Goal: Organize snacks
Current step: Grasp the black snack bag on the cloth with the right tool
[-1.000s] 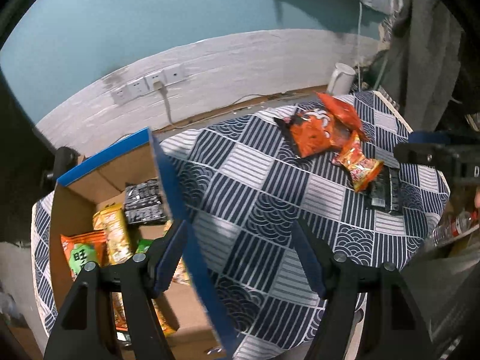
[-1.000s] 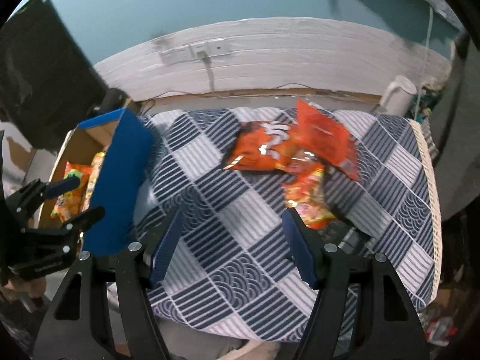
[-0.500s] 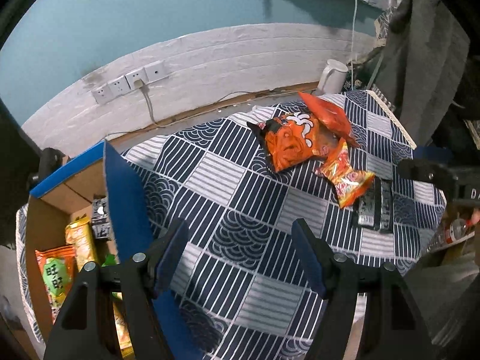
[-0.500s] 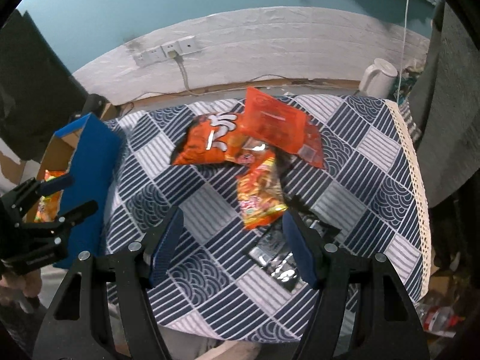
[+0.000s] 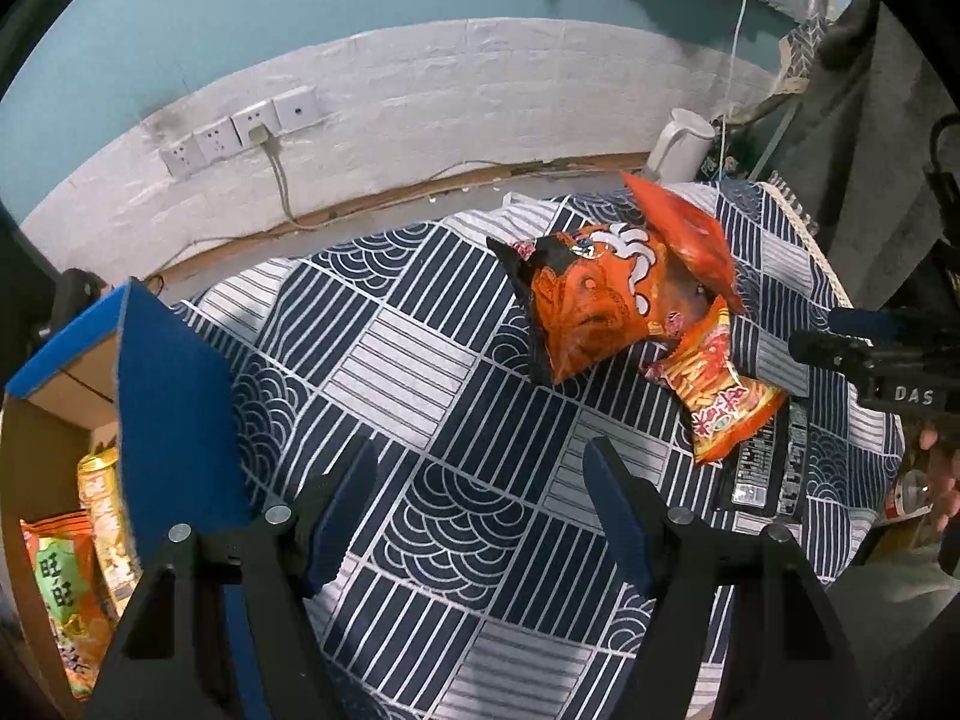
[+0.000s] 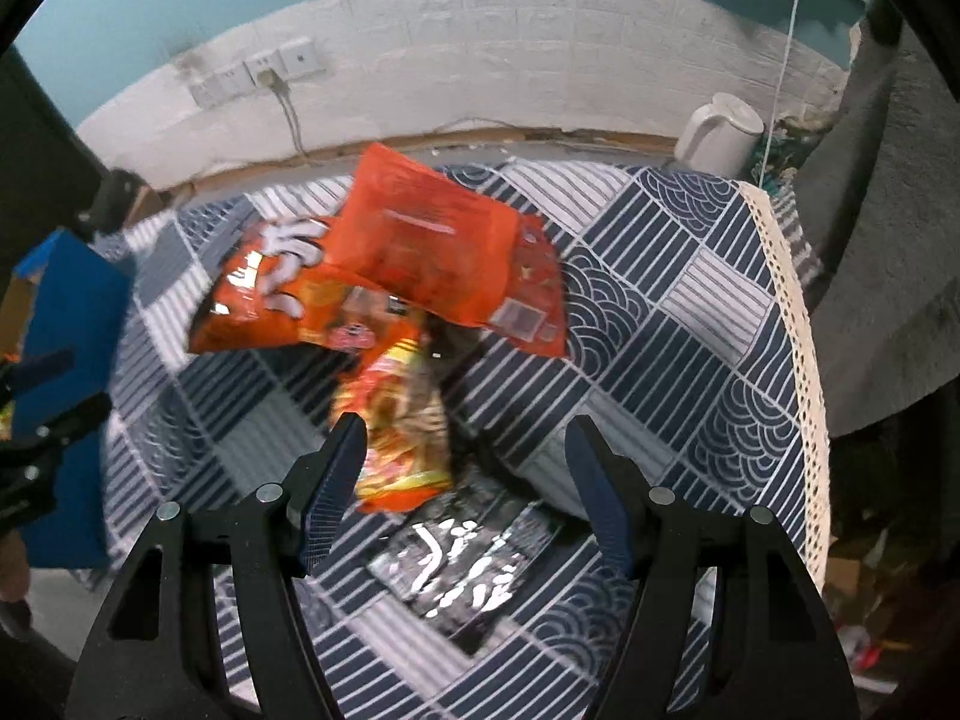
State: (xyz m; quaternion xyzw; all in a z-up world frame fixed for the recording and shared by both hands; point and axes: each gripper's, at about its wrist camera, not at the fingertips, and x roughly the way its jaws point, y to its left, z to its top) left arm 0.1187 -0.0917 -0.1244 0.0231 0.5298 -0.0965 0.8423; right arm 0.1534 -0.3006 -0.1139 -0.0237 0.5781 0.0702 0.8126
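Observation:
Several snack bags lie piled on the patterned tablecloth [image 5: 420, 354]: a big orange bag with white swirls [image 5: 591, 306] [image 6: 270, 294], a flat red-orange bag [image 6: 432, 246] [image 5: 684, 228] leaning over it, a small yellow-red bag [image 5: 714, 396] [image 6: 399, 426] and black packets [image 6: 462, 570] [image 5: 768, 462]. My left gripper [image 5: 480, 462] hangs open over bare cloth, left of the pile. My right gripper [image 6: 465, 429] is open just above the small bag and black packets, nothing between its fingers. At the left, an open cardboard box with blue flaps [image 5: 162, 408] [image 6: 66, 312] holds other snack bags [image 5: 66, 570].
A white kettle [image 6: 720, 132] [image 5: 681, 144] stands at the table's far right corner, next to hanging cords. Wall sockets with a plugged cable [image 5: 246, 132] sit behind the table. The tablecloth's lace edge [image 6: 798, 324] marks the right side; clutter lies on the floor beyond.
Both grippers have moved right and lower, toward the snack pile, which now looks larger. The box has slid to the left edge of both views. Both grippers' openings are unchanged.

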